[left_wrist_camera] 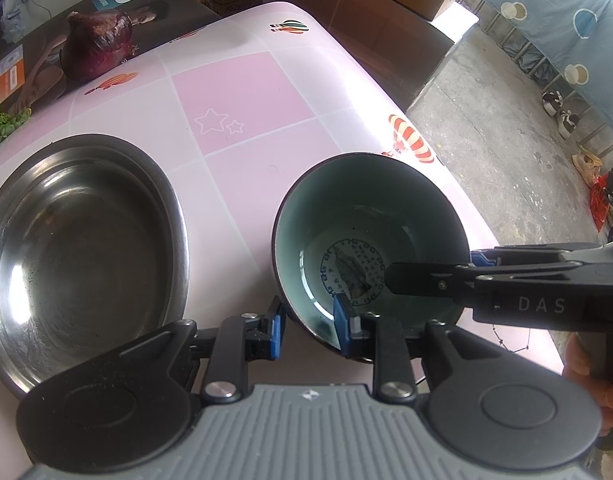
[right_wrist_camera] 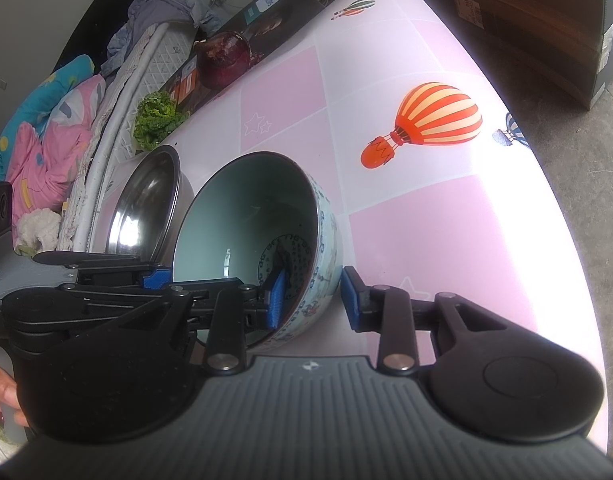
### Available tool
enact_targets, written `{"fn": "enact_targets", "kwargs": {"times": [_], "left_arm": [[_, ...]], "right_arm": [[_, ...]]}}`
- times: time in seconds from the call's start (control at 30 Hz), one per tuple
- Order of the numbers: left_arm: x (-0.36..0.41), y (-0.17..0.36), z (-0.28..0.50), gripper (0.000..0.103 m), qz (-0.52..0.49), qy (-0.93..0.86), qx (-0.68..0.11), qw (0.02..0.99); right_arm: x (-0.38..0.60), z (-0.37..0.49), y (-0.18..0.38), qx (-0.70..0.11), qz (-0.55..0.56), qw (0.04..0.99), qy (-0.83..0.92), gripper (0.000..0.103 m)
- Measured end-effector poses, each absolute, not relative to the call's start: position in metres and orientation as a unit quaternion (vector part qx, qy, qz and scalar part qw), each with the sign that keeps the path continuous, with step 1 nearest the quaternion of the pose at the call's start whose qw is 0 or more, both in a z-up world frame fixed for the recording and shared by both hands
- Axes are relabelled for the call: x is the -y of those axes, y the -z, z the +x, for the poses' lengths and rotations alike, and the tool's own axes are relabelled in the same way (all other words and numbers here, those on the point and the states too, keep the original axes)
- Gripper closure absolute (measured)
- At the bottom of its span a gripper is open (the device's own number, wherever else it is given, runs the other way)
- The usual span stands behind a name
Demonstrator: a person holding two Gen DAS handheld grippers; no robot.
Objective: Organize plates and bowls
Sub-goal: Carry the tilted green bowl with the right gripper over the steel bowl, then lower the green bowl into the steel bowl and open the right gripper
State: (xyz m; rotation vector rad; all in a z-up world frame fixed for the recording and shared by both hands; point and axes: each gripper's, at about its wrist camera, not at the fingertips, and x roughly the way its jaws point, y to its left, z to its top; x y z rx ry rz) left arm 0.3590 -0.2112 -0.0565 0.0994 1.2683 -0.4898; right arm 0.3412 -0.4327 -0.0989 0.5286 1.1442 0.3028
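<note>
Left wrist view: the ceramic bowl [left_wrist_camera: 370, 236] is seen just beyond the left gripper [left_wrist_camera: 308, 328], whose pads straddle its near rim, one outside, one inside; whether they press cannot be told. The right gripper [left_wrist_camera: 430, 276] enters from the right across the opposite rim. The steel basin [left_wrist_camera: 82, 248] lies close on the left, empty, as is the bowl.

Right wrist view: the bowl [right_wrist_camera: 262, 248] is tilted toward the basin [right_wrist_camera: 146, 204]. The right gripper [right_wrist_camera: 312, 298] straddles its wall, the outer pad standing apart from it.
</note>
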Motion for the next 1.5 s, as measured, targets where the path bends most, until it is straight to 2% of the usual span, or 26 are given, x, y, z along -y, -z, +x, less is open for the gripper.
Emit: {"fn": "enact_targets", "kwargs": {"times": [0.47, 0.83, 1.23, 1.5], "left_arm": [[0.211, 0.052, 0.356, 0.076, 0.044, 0.226, -0.586, 0.777], [0.198, 0.024, 0.35, 0.076, 0.027, 0.229, -0.568, 0.79], [0.118, -0.027, 0.349, 0.076, -0.009, 0.188, -0.527, 0.829], [0.058, 0.0, 0.377, 0.076, -0.034, 0.133, -0.542, 0.829]], "right_arm": [[0.431, 0.344, 0.095, -0.529, 0.248, 0.8, -0.139, 0.074], [0.426, 0.342, 0.059, -0.509, 0.24, 0.815, -0.138, 0.075], [0.35, 0.366, -0.001, -0.487, 0.202, 0.828, -0.189, 0.075], [0.281, 0.413, 0.028, -0.521, 0.193, 0.802, -0.22, 0.075]]}}
